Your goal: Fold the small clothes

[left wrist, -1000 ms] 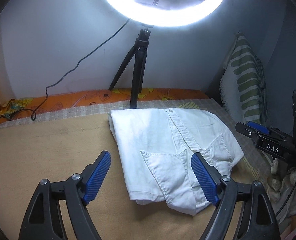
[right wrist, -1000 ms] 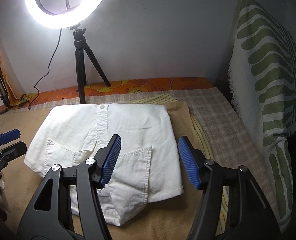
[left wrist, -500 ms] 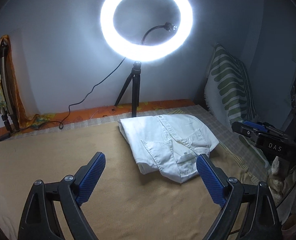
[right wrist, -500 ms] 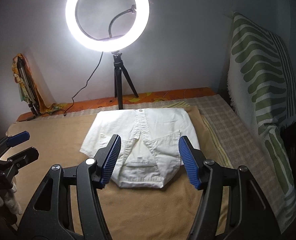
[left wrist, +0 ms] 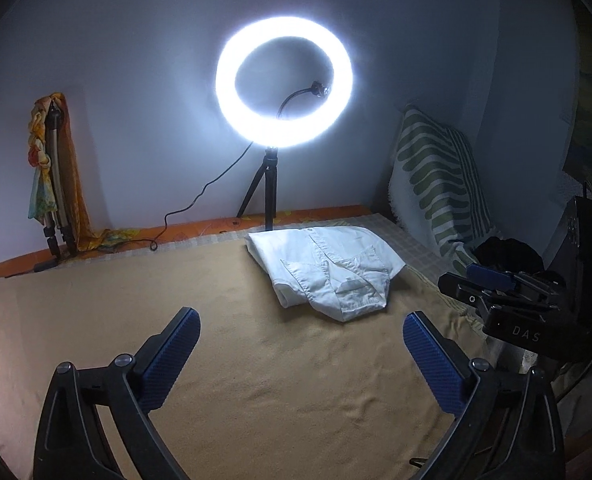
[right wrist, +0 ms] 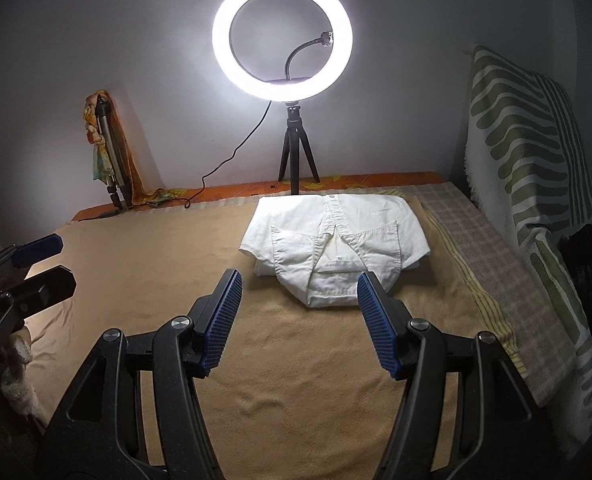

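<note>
The white shirt [right wrist: 334, 240] lay folded into a compact bundle on the tan blanket [right wrist: 288, 392], just in front of the ring light [right wrist: 282, 38] and its tripod, collar end toward the camera and both chest pockets facing up, with what seemed to be a small label in the neck, too blurred to read. The left gripper [left wrist: 300, 356] hung over bare blanket, on the near side of the shirt from the ring light, its jaws having just been opening to a wide spread with nothing between them. The right gripper [right wrist: 299, 316] pointed toward the ring light with the shirt's near edge between its blue pads [right wrist: 220, 320] in the view, jaws moderately apart and gripping nothing.
</note>
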`<state>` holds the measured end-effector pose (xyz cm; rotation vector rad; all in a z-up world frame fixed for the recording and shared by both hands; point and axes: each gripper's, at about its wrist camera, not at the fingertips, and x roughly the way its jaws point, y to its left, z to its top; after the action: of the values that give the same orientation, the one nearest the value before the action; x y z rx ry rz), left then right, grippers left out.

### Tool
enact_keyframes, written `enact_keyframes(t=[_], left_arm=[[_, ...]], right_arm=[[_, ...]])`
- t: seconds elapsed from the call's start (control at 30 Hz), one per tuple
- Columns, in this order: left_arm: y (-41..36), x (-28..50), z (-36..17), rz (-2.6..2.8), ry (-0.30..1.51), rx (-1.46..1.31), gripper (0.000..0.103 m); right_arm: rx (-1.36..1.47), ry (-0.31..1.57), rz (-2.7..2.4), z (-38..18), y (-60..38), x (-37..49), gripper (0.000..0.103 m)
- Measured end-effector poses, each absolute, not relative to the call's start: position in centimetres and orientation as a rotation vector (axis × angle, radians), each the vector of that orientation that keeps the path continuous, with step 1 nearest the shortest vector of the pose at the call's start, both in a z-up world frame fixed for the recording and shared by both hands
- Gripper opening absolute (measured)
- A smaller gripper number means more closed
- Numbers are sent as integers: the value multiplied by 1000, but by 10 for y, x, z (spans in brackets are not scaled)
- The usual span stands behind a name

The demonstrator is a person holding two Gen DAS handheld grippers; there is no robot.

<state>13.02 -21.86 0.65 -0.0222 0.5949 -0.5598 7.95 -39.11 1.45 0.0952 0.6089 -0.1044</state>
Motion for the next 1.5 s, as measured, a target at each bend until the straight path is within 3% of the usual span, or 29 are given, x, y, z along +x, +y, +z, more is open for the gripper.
enact_keyframes(t=[0.07,0.23,0.37,0.5,0.6,1.5], left_arm=[[-212,119,7,-558,585,-13,103],[-190,94,1,-535,579,-19,103],[-175,74,-4,-507,563,6,103],[-164,57,-9,-465,564,31,103],[-158,47,-13,-427,577,49,103],[-133,12,0,-339,566,56,103]], right_arm=[[93,607,-110,14,-383,71,78],[96,591,-128,9,-359,46,80],[117,590,-143,-1,-343,30,93],[108,589,-179,-9,-329,18,94],[140,586,-200,-12,-323,10,100],[98,468,-244,16,-293,-24,103]])
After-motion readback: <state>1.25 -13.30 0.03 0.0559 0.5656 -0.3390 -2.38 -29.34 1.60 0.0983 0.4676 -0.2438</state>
